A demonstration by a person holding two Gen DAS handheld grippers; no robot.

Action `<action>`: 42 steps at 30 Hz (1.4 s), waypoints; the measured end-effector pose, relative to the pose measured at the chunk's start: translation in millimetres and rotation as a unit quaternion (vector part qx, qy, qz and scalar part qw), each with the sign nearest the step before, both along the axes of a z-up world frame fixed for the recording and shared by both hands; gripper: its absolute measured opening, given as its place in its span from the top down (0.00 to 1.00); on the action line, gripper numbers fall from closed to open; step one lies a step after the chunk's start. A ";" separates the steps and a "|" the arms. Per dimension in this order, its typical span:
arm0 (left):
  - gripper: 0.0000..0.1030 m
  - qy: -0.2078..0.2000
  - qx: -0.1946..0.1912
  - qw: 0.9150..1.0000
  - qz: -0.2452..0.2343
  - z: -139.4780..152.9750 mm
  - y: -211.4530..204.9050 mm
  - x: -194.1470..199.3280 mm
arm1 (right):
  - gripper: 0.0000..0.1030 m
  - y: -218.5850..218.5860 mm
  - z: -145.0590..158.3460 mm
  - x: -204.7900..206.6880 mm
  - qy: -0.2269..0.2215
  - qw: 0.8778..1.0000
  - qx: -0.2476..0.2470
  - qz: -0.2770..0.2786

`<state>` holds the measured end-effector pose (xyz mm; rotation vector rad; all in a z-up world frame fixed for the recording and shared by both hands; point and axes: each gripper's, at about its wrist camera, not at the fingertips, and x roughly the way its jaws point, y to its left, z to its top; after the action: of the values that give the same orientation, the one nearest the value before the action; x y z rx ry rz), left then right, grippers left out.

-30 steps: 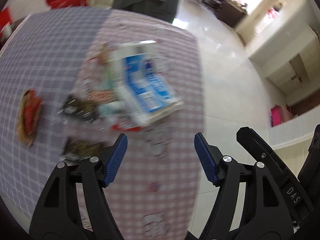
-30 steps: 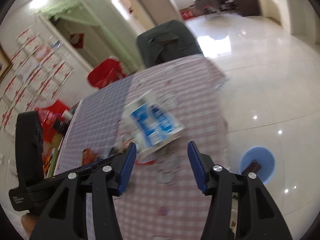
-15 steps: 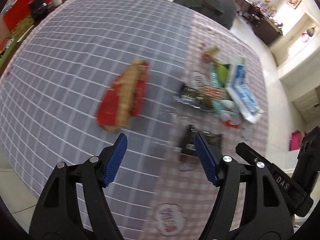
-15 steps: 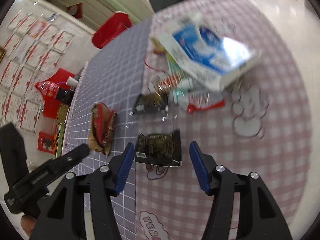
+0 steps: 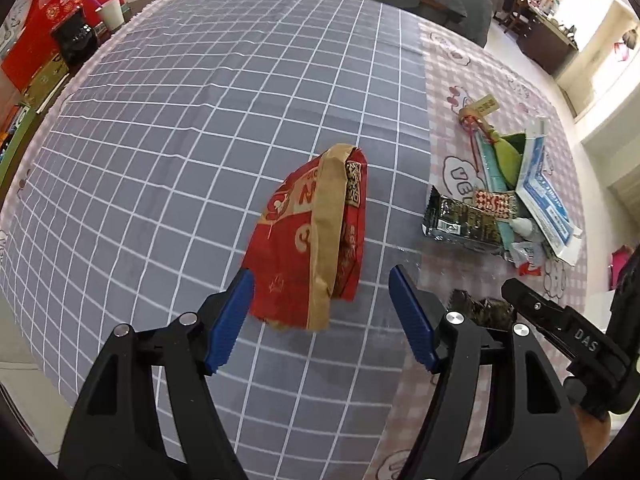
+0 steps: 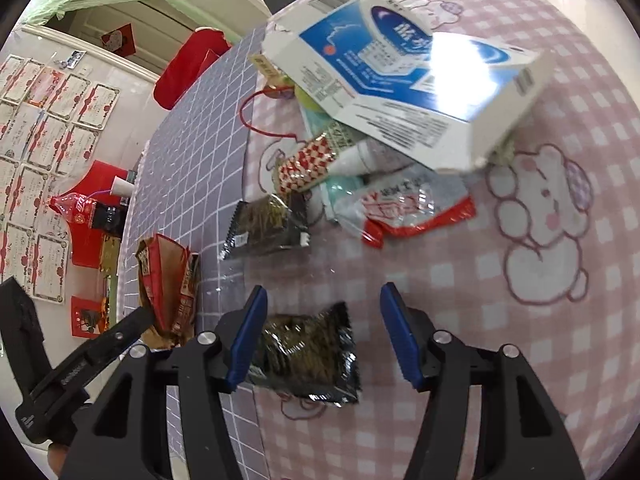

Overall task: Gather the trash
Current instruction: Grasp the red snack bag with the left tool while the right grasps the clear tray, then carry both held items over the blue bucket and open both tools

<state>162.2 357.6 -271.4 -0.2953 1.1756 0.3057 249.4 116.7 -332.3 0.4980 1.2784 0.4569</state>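
Right now both claws are lining up on separate pieces of trash, neither yet gripping. The left claw (image 5: 320, 316) is spread wide and empty, its blue pads flanking the near end of a crumpled red paper wrapper (image 5: 316, 236) that lies on the grey grid part of the surface (image 5: 180, 140). The right claw (image 6: 322, 334) is equally wide and holds nothing; a small dark foil packet (image 6: 306, 356) lies between its fingers on the pink checked cloth, close against the left pad.

By my reading, the step in hand is the approach. Next, each claw needs to drop onto its item and close, pinching thin, flat material, which may slip or lie too flat to catch.

Counted: one red wrapper; two dark foil packets, the second (image 6: 268, 226) lying nearer the heap. Beyond it, piled together, are one blue-and-white carton (image 6: 404, 84), one red-and-white checked wrapper (image 6: 308, 162), one clear wrapper with red edging (image 6: 416, 210) and one red string (image 6: 260, 120). Further scraps under the carton are too hidden to count.
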 end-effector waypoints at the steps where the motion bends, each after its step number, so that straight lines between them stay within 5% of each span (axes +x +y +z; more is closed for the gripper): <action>1: 0.33 0.004 0.005 1.000 0.000 -2.2 0.3 2.7 | 0.43 3.2 0.1 1.5 -0.003 1.000 -0.003 0.004; 5: 0.35 0.022 -0.002 1.000 0.012 -12.9 5.6 12.2 | 0.46 15.0 1.2 5.2 -0.007 0.999 -0.014 0.034; 6: 0.41 0.020 -0.003 1.000 0.012 -12.7 6.5 12.7 | 0.47 18.2 2.7 4.8 -0.012 0.999 -0.024 0.042; 7: 0.57 0.018 -0.010 1.000 0.008 -13.0 7.3 13.7 | 0.50 21.0 2.7 5.3 -0.012 0.998 -0.025 0.049; 11: 0.68 0.006 -0.010 1.000 0.002 -7.4 7.1 12.4 | 0.77 26.7 -2.6 5.6 -0.005 0.997 -0.024 0.072; 18: 0.74 -0.032 -0.015 0.999 0.004 20.1 3.9 -1.6 | 0.83 22.7 6.9 0.3 -0.017 0.997 0.003 0.069; 19: 0.74 -0.037 -0.014 0.999 0.004 23.6 3.2 -2.7 | 0.93 21.8 12.5 -0.8 -0.023 0.997 0.005 0.071; 30: 0.74 -0.110 0.005 0.993 -0.041 84.5 -47.5 -5.2 | 0.93 -12.9 85.9 -9.9 -0.116 0.991 0.017 0.069; 42: 0.74 -0.165 0.000 0.976 -0.142 134.5 -172.3 28.1 | 0.93 -161.4 125.6 -15.8 -0.170 0.981 0.010 -0.089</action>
<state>190.3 185.4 -136.9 -0.1657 0.8748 0.0046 233.6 -44.7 -206.8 0.5209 0.8926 0.3843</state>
